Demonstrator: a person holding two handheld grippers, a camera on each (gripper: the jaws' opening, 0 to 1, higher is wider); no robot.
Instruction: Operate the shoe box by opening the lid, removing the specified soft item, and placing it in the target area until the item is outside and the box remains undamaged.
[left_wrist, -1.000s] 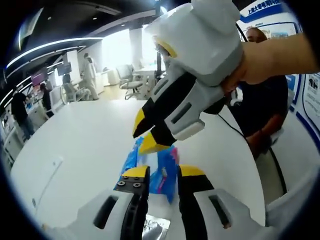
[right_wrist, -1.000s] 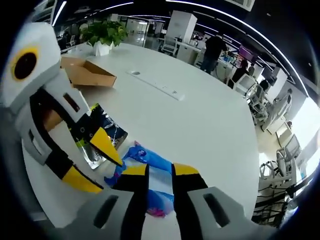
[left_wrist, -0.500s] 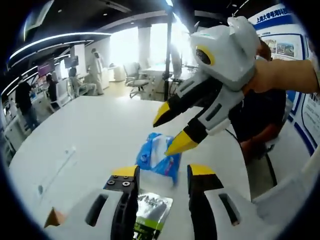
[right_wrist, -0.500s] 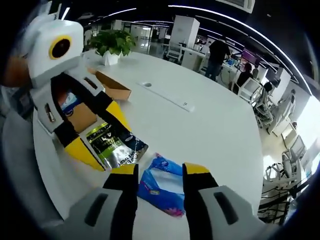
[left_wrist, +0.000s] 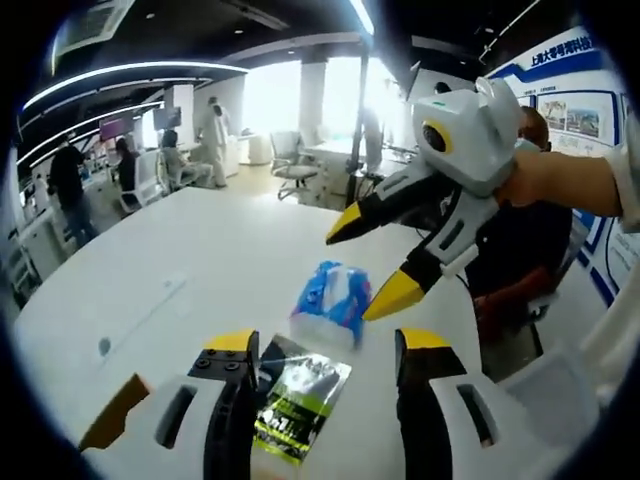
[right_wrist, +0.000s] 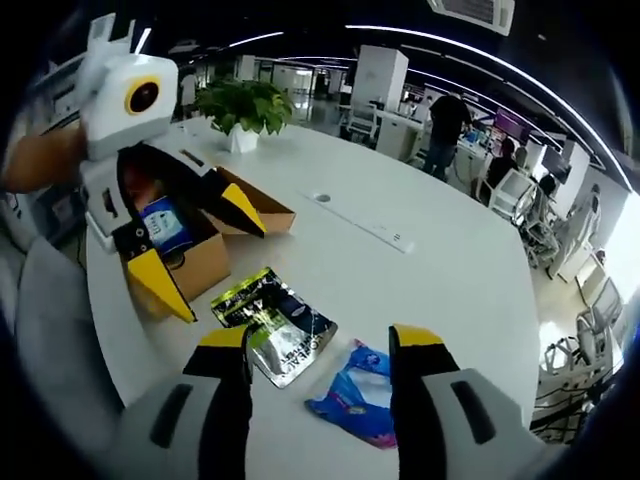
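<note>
Soft blue plastic tissue pack (right_wrist: 357, 393), crinkled, with a white panel and a pink patch, lies flat on the smooth white round table (right_wrist: 440, 270), outside the open brown cardboard shoe box (right_wrist: 195, 240). Just left of the pack lies a glossy silver-and-black foil pouch (right_wrist: 276, 325) with yellow-green print; whether the two touch cannot be told. Box stands further left near the table edge, flaps up, a blue-labelled item visible inside.

Right gripper (right_wrist: 322, 343): white hard-plastic body, black jaws with yellow tips, spread wide apart and holding nothing, above pouch and pack.

Left gripper (left_wrist: 325, 345): same build, jaws apart, empty; in the right gripper view it hangs over the box.

A potted green plant (right_wrist: 243, 105) stands far left.
</note>
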